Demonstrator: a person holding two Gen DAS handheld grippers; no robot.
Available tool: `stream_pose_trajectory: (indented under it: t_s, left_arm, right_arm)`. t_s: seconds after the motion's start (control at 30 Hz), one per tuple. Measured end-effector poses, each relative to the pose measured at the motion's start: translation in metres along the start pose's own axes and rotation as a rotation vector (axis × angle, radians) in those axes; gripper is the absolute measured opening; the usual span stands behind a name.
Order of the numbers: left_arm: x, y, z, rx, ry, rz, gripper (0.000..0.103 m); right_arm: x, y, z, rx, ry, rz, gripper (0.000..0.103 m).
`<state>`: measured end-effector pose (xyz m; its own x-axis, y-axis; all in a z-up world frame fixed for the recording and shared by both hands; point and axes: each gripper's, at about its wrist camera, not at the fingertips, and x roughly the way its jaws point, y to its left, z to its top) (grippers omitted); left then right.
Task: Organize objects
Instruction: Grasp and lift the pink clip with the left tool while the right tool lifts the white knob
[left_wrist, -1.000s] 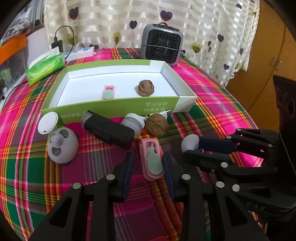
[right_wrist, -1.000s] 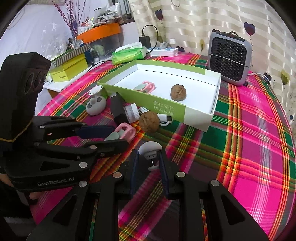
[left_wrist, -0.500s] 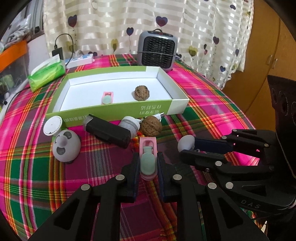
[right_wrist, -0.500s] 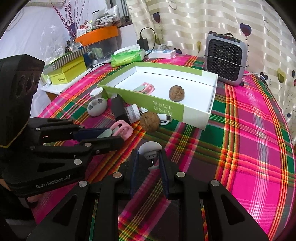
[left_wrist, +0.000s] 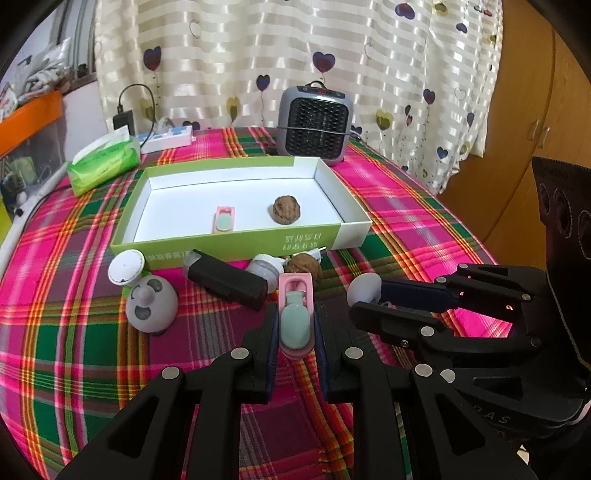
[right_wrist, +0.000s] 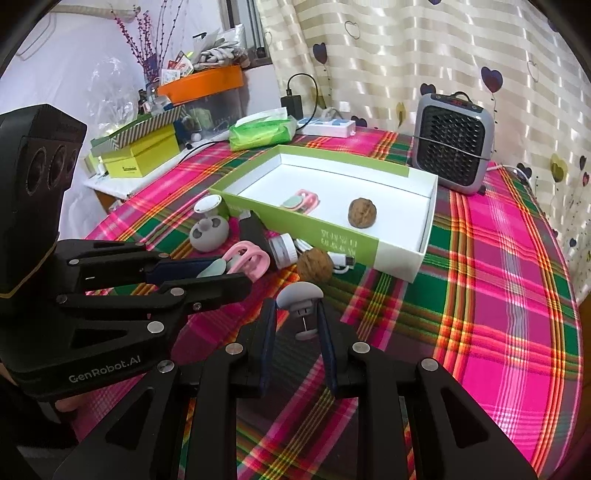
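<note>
My left gripper (left_wrist: 295, 325) is shut on a pink clip with a mint pad (left_wrist: 295, 314) and holds it above the plaid cloth; it also shows in the right wrist view (right_wrist: 240, 260). My right gripper (right_wrist: 295, 317) is shut on a small grey mushroom-shaped knob (right_wrist: 300, 295), also seen in the left wrist view (left_wrist: 364, 290). The green-and-white box (left_wrist: 236, 240) holds a second pink clip (left_wrist: 224, 218) and a walnut (left_wrist: 286, 209). Another walnut (right_wrist: 314, 265) lies on the cloth in front of the box.
On the cloth before the box lie a black block (left_wrist: 227, 278), a white jar (left_wrist: 264, 269), a grey dome (left_wrist: 150, 304) and a white round cap (left_wrist: 125, 266). A grey heater (left_wrist: 316, 123) and green tissue pack (left_wrist: 103, 162) stand behind the box.
My left gripper has closed on the pink clip and lifted it off the cloth. Both grippers have risen, so the table looks farther away. The right gripper keeps hold of the knob.
</note>
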<state>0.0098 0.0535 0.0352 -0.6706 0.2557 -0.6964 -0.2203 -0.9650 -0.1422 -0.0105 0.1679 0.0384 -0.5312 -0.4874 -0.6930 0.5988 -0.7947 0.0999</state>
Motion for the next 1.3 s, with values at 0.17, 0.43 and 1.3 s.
stream_pose_trajectory:
  t_s: [0.17, 0.43, 1.3]
  left_arm:
    - [-0.001, 0.001, 0.003, 0.001, -0.007, 0.003, 0.015]
    - [-0.002, 0.006, 0.011, 0.000, -0.024, 0.008, 0.015]
    - [0.009, 0.022, 0.034, -0.013, -0.037, 0.035, 0.015]
  right_arm:
    - [-0.001, 0.001, 0.003, -0.003, -0.008, -0.002, 0.024]
    - [-0.001, 0.004, 0.011, -0.019, -0.023, -0.007, 0.024]
    - [0.016, -0.003, 0.038, -0.037, -0.037, -0.023, 0.024]
